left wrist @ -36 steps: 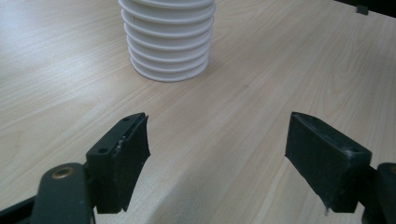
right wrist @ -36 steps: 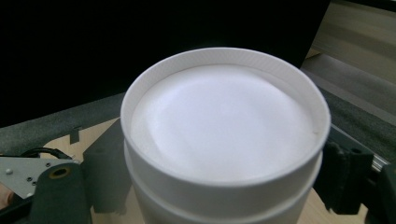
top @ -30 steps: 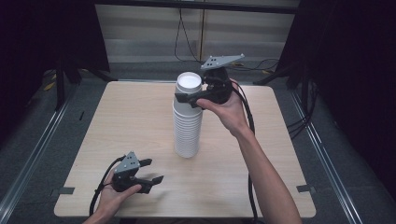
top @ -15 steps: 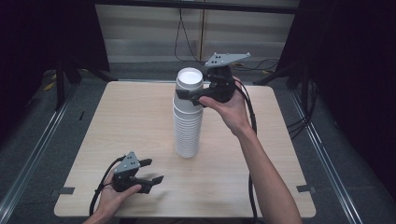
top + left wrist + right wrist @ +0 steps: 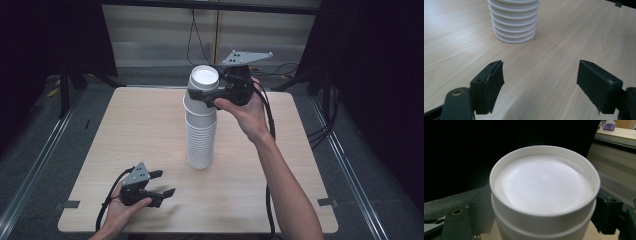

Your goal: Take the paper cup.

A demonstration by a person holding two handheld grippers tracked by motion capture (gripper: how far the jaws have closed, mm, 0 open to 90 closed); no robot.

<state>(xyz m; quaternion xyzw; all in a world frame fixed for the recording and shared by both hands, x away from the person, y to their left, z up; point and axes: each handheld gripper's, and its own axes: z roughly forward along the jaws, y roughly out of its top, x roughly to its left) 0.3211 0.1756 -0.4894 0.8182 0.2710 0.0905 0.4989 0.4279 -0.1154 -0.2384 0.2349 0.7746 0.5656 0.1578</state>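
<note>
A tall stack of upside-down white paper cups (image 5: 201, 140) stands in the middle of the wooden table (image 5: 125, 130). My right gripper (image 5: 210, 95) is shut on the top cup (image 5: 204, 82), which sits raised and slightly tilted above the stack. In the right gripper view this cup (image 5: 544, 185) sits between the black jaws, with a second cup's wall just under it. My left gripper (image 5: 162, 184) rests low near the table's front left, open with nothing between its jaws. The left gripper view has the stack's base (image 5: 514, 22) ahead of the left gripper (image 5: 540, 80).
Cables trail from both grippers over the table's edges. Metal rails (image 5: 35, 165) run along the floor on either side of the table. A dark curtain and a pale wall stand behind it.
The right gripper has lifted the top cup a little up off the stack and tilted it. The left gripper has stayed put.
</note>
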